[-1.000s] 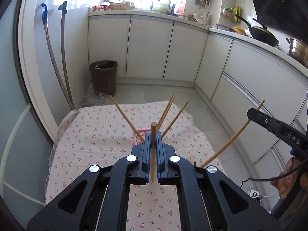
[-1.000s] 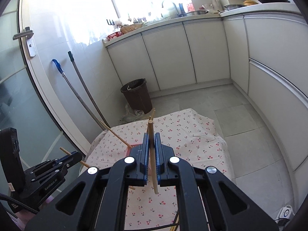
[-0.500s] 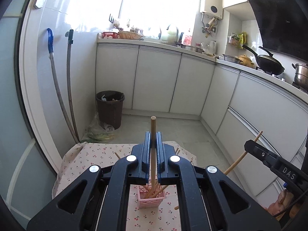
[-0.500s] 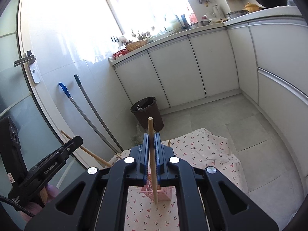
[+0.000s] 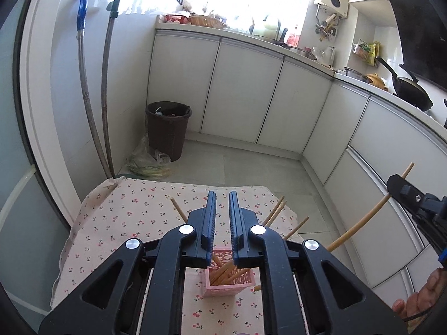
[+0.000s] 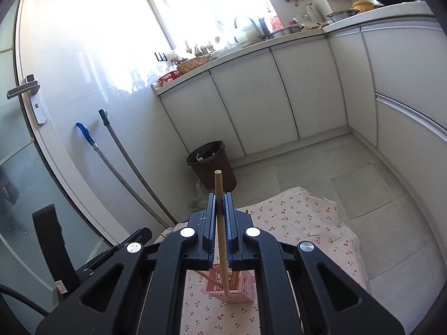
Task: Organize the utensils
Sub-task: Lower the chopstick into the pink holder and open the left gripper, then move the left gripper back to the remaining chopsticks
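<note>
A pink openwork basket (image 5: 229,282) stands on the cherry-print cloth (image 5: 125,217) and holds several wooden chopsticks (image 5: 223,273) that lean out to both sides. My left gripper (image 5: 222,195) hovers over it with its jaws opening, a narrow gap between them and nothing in it. My right gripper (image 6: 220,195) is shut on one upright chopstick (image 6: 220,223), whose lower tip reaches down at the pink basket (image 6: 243,287). In the left wrist view the right gripper (image 5: 402,189) shows at the right edge with that chopstick (image 5: 363,223) slanting through it.
A brown bin (image 5: 167,128) and a bag of greens (image 5: 149,164) sit on the floor beyond the cloth. Two long mop handles (image 5: 83,83) lean on the left wall. White cabinets (image 5: 245,89) run along the back and right. A hand (image 5: 419,301) shows at the lower right.
The left gripper has let go of its chopstick, which now sits in the basket, and its jaws have parted. The right gripper has come over the basket, still holding its chopstick.
</note>
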Tool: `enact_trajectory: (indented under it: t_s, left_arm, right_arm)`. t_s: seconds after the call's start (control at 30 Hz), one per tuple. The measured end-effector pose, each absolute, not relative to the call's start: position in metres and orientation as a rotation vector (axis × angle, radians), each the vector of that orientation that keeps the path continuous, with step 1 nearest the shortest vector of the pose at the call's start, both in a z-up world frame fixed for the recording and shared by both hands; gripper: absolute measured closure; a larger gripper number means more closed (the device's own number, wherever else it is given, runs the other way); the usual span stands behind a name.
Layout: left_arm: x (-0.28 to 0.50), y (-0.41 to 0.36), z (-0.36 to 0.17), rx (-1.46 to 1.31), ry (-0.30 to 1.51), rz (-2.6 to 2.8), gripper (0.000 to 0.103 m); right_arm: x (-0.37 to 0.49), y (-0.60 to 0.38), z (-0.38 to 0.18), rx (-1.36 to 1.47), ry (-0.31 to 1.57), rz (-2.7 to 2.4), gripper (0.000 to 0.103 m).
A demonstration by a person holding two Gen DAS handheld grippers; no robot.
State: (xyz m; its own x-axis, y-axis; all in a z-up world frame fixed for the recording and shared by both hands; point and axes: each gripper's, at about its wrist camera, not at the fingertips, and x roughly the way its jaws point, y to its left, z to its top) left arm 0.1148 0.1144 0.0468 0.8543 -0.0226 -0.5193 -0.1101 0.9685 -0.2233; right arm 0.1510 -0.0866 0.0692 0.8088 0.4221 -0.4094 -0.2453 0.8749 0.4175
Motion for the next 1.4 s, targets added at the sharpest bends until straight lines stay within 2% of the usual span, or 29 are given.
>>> enact_trajectory:
  t_s: [0.07,0.27,0.57,0.67,0.77,1.0,1.07,1.13,1.23,1.37,1.4]
  left_arm:
    - [0.106,0.121,0.051,-0.274,0.533,0.056,0.086]
    - [0.099,0.136,0.050,-0.325,0.552,0.088,0.082]
    - [0.107,0.154,0.034,-0.361,0.614,0.096,0.082]
    - [0.108,0.152,0.031,-0.354,0.631,0.086,0.081]
    - [0.109,0.147,0.027,-0.334,0.646,0.078,0.081]
    - [0.103,0.131,0.027,-0.292,0.647,0.061,0.079]
    - [0.101,0.125,0.027,-0.274,0.647,0.062,0.076]
    - [0.098,0.120,0.026,-0.256,0.654,0.060,0.074]
    - [0.093,0.111,0.023,-0.229,0.668,0.055,0.070]
    - [0.085,0.098,0.019,-0.187,0.685,0.042,0.065]
    - [0.083,0.095,0.018,-0.177,0.691,0.038,0.063]
  right_arm:
    - [0.154,-0.081,0.068,0.359,0.515,0.359,0.097]
    - [0.162,-0.068,0.061,0.365,0.502,0.335,0.097]
    - [0.164,-0.051,0.059,0.359,0.441,0.315,0.097]
    - [0.169,-0.042,0.053,0.342,0.455,0.320,0.097]
    - [0.172,-0.033,0.046,0.314,0.484,0.322,0.092]
    - [0.156,-0.026,0.050,0.206,0.507,0.304,0.091]
    - [0.150,-0.029,0.048,0.174,0.518,0.292,0.083]
    - [0.145,-0.032,0.046,0.149,0.533,0.276,0.070]
    - [0.136,-0.040,0.039,0.118,0.571,0.253,0.068]
    - [0.123,-0.058,0.027,0.083,0.618,0.213,0.060]
    - [0.118,-0.064,0.024,0.078,0.626,0.200,0.050]
